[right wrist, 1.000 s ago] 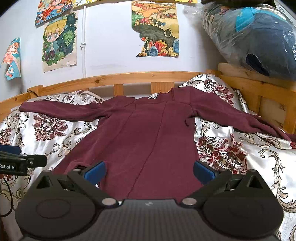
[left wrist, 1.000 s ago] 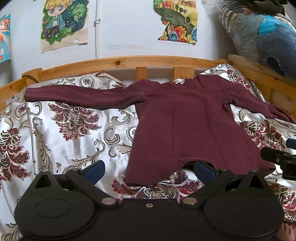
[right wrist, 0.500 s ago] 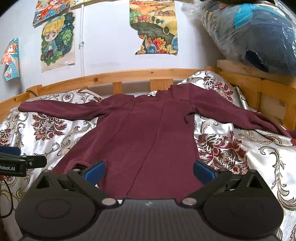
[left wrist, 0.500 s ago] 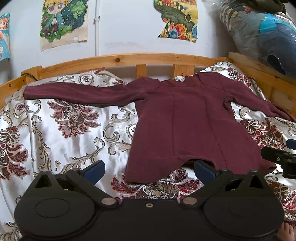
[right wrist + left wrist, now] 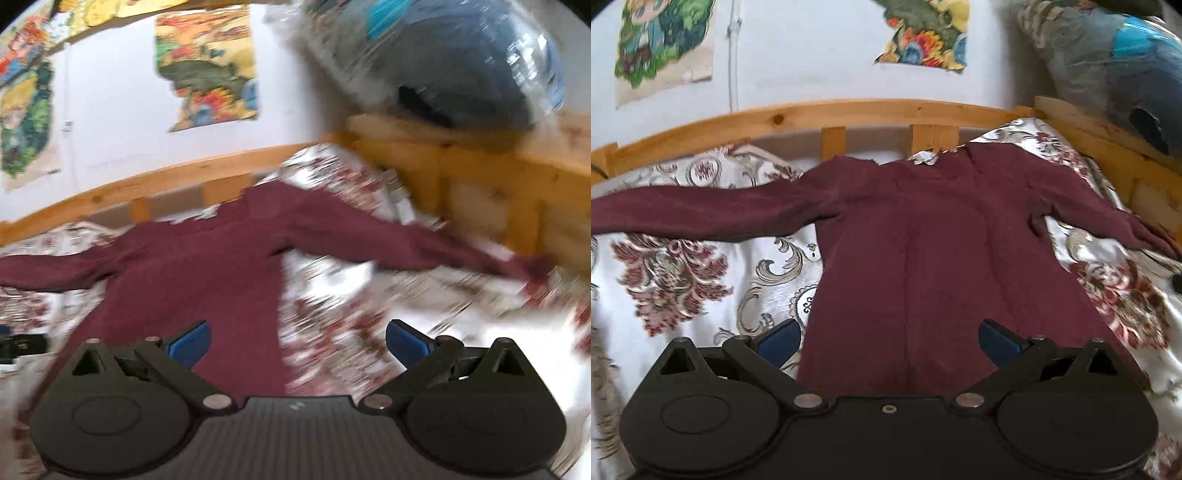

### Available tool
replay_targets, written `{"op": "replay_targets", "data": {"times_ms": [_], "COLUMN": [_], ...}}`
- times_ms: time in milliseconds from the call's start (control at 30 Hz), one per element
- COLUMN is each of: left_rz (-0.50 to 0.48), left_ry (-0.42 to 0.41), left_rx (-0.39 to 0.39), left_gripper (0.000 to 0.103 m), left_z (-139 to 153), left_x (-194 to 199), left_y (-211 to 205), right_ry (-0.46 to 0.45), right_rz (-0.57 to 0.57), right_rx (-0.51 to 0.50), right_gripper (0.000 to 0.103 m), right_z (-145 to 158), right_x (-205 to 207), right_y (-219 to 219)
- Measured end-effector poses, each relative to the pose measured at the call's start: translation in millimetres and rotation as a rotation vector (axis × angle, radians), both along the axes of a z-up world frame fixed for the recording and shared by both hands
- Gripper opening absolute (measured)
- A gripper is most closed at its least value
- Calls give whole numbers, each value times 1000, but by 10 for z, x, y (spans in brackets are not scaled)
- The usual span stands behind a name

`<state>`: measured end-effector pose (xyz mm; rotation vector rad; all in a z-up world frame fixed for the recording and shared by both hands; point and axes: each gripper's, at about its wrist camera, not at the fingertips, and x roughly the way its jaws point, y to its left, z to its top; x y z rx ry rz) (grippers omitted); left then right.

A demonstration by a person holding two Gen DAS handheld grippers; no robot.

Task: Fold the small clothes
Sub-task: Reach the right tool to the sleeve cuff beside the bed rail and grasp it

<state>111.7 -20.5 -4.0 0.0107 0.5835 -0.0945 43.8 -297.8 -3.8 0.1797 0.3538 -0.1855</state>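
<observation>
Swinging right toward the far sleeve since a second ago, the right gripper (image 5: 297,341) and the left gripper (image 5: 888,341) both hover with jaws spread above the hem of the flat maroon long-sleeved knit top (image 5: 923,258), so folding seems about to begin.

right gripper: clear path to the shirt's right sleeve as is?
Probably yes. The right gripper is open, nothing held, and the sleeve lies flat on the bedspread ahead with nothing between. The frame is blurred, so treat it loosely.
</observation>
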Motion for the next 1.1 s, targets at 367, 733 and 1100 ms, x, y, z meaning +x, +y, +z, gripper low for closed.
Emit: {"op": "replay_targets", "data": {"times_ms": [367, 733, 1100], "left_rz": [-29, -42, -65], "left_ry": [-1, 87, 60], "left_rx": [42, 90, 71], "left_gripper": [102, 102, 102], "left_z": [-464, -769, -676], "left_x": [456, 477, 369], "left_y": [59, 119, 100], "right_ry": [195, 444, 457], "right_rz": [-256, -296, -241], "right_rx": [-161, -274, -318], "right_gripper": [86, 56, 10], "right_z": [99, -264, -20], "right_x": [477, 1035, 1139], "right_y": [-1256, -1641, -1574]}}
